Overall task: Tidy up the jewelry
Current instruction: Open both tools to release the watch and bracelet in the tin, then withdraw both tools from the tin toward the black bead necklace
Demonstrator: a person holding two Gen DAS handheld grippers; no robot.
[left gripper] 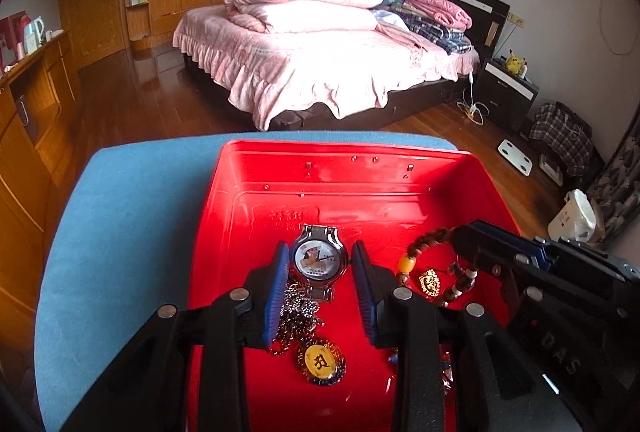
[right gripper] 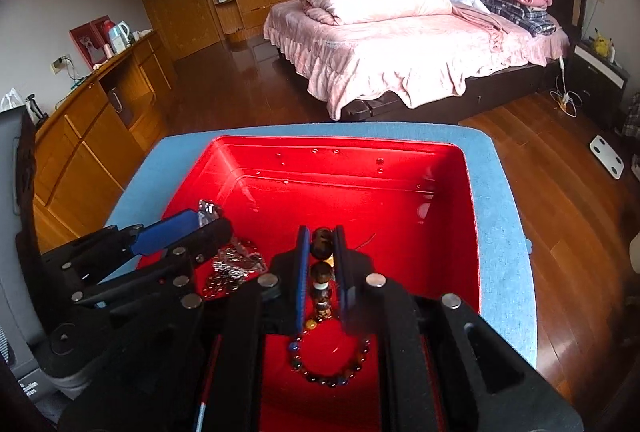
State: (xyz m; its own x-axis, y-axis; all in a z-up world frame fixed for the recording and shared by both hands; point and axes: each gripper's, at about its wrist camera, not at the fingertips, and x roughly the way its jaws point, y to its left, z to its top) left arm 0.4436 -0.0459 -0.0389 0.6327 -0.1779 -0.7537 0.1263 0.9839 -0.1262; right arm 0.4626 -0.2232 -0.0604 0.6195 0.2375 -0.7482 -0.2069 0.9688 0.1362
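Note:
A red box [left gripper: 360, 167] [right gripper: 400, 159] stands open on a blue cushioned seat [left gripper: 132, 216]. My left gripper [left gripper: 320, 248] is low inside it, shut on a silver watch [left gripper: 318, 260] with a picture dial. The watch's silver chain [left gripper: 300, 312] trails down to the box floor beside a round gold pendant [left gripper: 320, 362]. To its right, my right gripper [right gripper: 321, 232] [left gripper: 460, 234] is shut on a brown bead bracelet [right gripper: 322, 272] [left gripper: 420, 244] that droops from its pads. A ring of small coloured beads [right gripper: 332, 372] and a small gold charm [left gripper: 430, 282] lie on the floor.
The far half of the box floor [right gripper: 360, 199] holds nothing. Beyond the seat are dark wooden floorboards [left gripper: 160, 95] and a pink-covered bed [left gripper: 320, 63]. Wooden cabinets [right gripper: 92, 135] run along the left, and a dark nightstand [left gripper: 508, 91] stands at the right.

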